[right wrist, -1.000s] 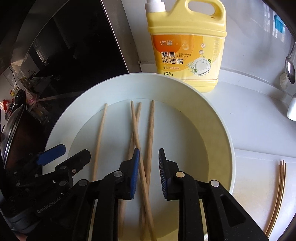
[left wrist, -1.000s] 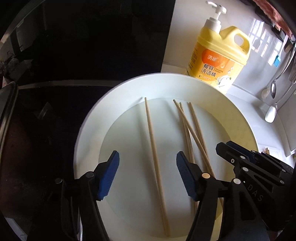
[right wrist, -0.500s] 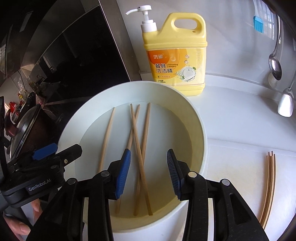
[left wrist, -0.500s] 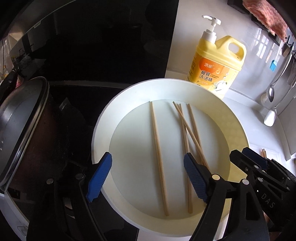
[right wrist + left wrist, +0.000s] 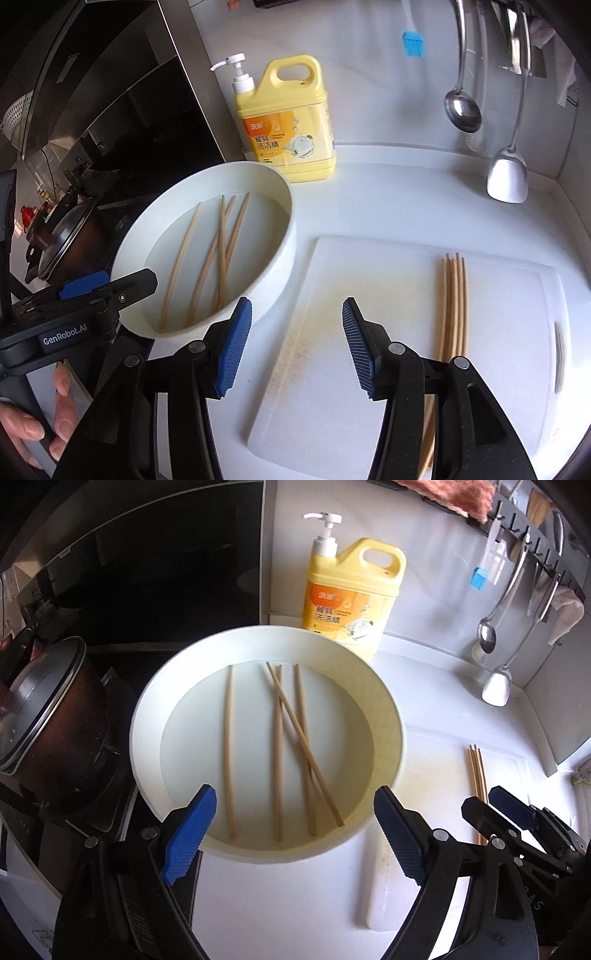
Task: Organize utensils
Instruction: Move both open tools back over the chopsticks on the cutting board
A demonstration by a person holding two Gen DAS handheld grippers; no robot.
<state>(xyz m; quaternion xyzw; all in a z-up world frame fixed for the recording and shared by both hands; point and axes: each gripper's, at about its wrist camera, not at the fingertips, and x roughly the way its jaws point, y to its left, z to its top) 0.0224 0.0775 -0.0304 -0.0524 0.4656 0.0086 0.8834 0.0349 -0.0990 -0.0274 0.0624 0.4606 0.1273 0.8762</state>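
Several wooden chopsticks (image 5: 280, 746) lie in a white round basin (image 5: 147, 723); one lies apart at the left, the others cross. They also show in the right wrist view (image 5: 218, 254) inside the basin (image 5: 284, 236). A bundle of chopsticks (image 5: 452, 302) lies on the white cutting board (image 5: 369, 350). My left gripper (image 5: 295, 830) is open and empty, above the basin's near rim. My right gripper (image 5: 297, 347) is open and empty, above the board's left part.
A yellow dish soap bottle (image 5: 351, 594) stands behind the basin. A dark pot with lid (image 5: 48, 716) sits on the stove at left. A ladle (image 5: 461, 107) and a white spatula (image 5: 508, 177) hang on the wall at right.
Both grippers have pulled back and up from the basin without a chopstick. The right gripper has opened wider and swung right over the cutting board.
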